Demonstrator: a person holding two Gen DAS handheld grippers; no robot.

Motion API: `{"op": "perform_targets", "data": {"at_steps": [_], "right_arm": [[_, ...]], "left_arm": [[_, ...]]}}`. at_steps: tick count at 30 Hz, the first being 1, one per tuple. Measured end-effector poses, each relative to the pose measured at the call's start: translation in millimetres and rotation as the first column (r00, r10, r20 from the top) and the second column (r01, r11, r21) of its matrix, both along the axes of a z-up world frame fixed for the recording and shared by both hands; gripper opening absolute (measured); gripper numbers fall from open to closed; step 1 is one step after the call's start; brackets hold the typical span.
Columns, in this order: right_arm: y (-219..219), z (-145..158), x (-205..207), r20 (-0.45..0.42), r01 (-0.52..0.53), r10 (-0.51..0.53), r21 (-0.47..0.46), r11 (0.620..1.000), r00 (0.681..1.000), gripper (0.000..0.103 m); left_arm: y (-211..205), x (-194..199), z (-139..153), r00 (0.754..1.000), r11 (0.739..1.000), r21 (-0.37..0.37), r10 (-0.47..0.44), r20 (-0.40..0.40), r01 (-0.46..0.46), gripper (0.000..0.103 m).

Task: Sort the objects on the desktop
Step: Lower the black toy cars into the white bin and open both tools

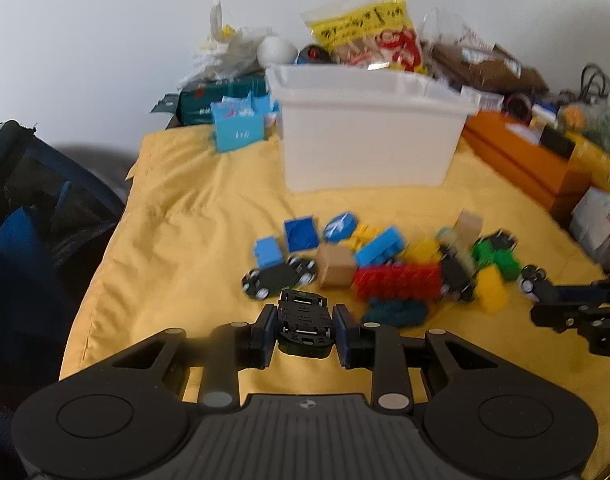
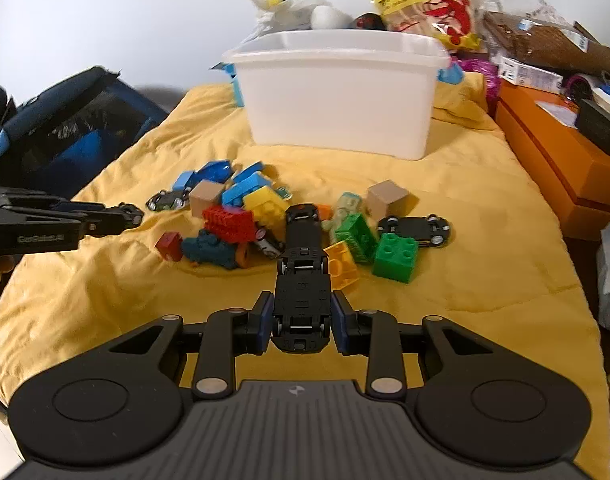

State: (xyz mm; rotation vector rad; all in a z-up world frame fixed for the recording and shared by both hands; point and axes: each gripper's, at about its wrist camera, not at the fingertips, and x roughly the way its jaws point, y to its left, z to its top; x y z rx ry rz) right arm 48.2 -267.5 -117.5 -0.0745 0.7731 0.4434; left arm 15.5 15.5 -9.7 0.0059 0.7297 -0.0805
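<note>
Left wrist view is pretty blurry, but the left gripper (image 1: 304, 330) is clearly pinched in on a small black toy car (image 1: 303, 326), belly-up so you see the ribbed plastic underside, blue pads touching both sides. Right wrist view, same deal: the right gripper (image 2: 301, 320) has its narrow jaws clamped on a second black toy car chassis (image 2: 302, 300), also upside down, longer-looking from this angle, nose pointing at the pile. Both cars sit up off the wrinkly yellow cloth (image 2: 445, 320), which looks soft and quilted. The pile itself is chunky studded plastic bricks: I count two green ones (image 2: 396, 258), a red one (image 2: 233, 222), a couple of yellow ones (image 2: 265, 204), several light blue pieces, plus two plain tan cubes (image 2: 387, 199) with flat matte faces. Two more black car chassis lie loose, one by the green bricks (image 2: 415, 228) and one at the pile's left edge (image 2: 167, 200). Behind the pile stands one white plastic bin (image 2: 337, 100), smooth, rectangular, rounded rim, well apart from both grippers. Orange boxes (image 2: 557, 152) sit off to the right and a crinkly yellow snack bag (image 2: 429, 4) leans behind the bin.
</note>
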Motion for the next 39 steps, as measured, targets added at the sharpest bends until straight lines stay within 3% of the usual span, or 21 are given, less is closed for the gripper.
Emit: {"op": "perform_targets", "data": {"at_steps": [8, 17, 23, 26, 31, 39], "right_arm": [[-23, 34, 13, 0.053, 0.036, -0.040, 0.080, 0.996, 0.998, 0.033], [-35, 122, 95, 0.168, 0.006, -0.033, 0.159, 0.987, 0.985, 0.033], [-28, 172, 156, 0.181, -0.028, -0.004, 0.174, 0.984, 0.983, 0.033], [-25, 187, 187, 0.155, -0.025, -0.004, 0.183, 0.983, 0.988, 0.033], [-21, 188, 239, 0.061, -0.011, 0.001, 0.168, 0.986, 0.998, 0.034], [-4, 130, 293, -0.143, -0.003, 0.011, 0.053, 0.999, 0.990, 0.033]], "left_arm": [[-19, 23, 59, 0.996, 0.998, -0.050, -0.021, 0.084, 0.025, 0.033], [-32, 108, 136, 0.992, 0.997, -0.074, -0.020, 0.126, 0.029, 0.033], [-35, 174, 174, 0.993, 0.994, -0.106, -0.011, 0.120, 0.024, 0.033], [-35, 209, 180, 0.996, 0.996, -0.090, -0.015, 0.083, 0.022, 0.033], [-29, 262, 166, 0.999, 0.989, -0.150, 0.009, -0.051, -0.017, 0.033], [-35, 300, 123, 0.982, 0.990, -0.142, -0.007, -0.189, -0.020, 0.033]]}}
